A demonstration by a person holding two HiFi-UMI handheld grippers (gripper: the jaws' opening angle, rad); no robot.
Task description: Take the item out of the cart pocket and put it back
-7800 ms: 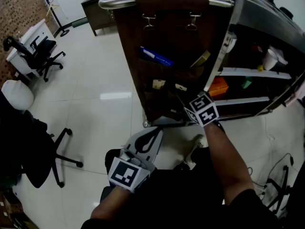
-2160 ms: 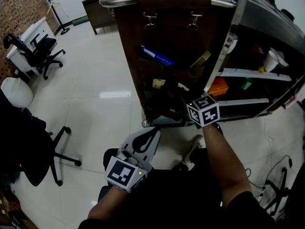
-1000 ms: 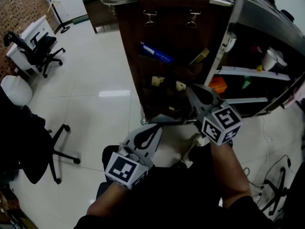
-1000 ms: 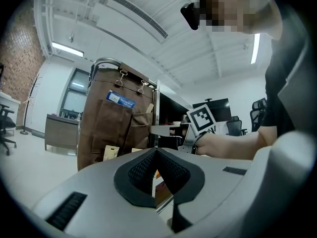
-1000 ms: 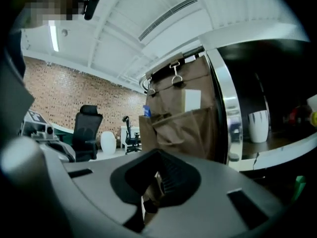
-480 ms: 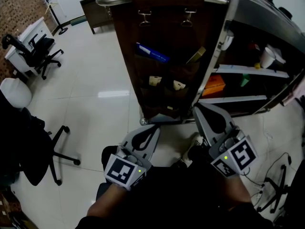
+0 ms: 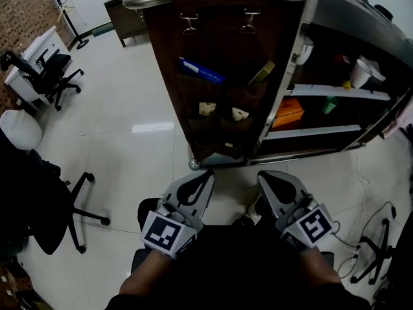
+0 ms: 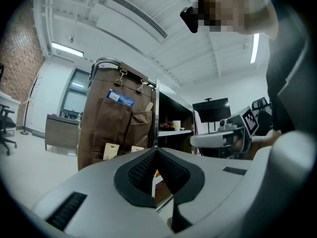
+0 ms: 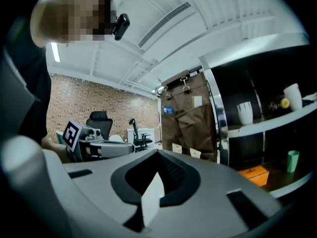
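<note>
Glossy white floor tiles fill the room. Low at 6 o'clock, the left hand-held gripper [image 7: 208,175] and the right hand-held gripper [image 7: 262,175] are both clenched on nothing. At 12 o'clock from them stands one cart [image 7: 284,89]. Its brown pocket organizer [image 7: 219,50] hangs from two clips [image 7: 189,23] [image 7: 247,21]. Two cream tags [image 7: 206,108] [image 7: 240,113] sit in its lower pockets, with one blue item [image 7: 201,72] and one olive item [image 7: 261,73] above.

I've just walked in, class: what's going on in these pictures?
A person stands before a cart hung with a brown pocket organiser, a gripper in each hand. The left gripper and right gripper are both held low near the body, jaws shut on nothing. Two pale cards sit in the organiser's lower pockets.
</note>
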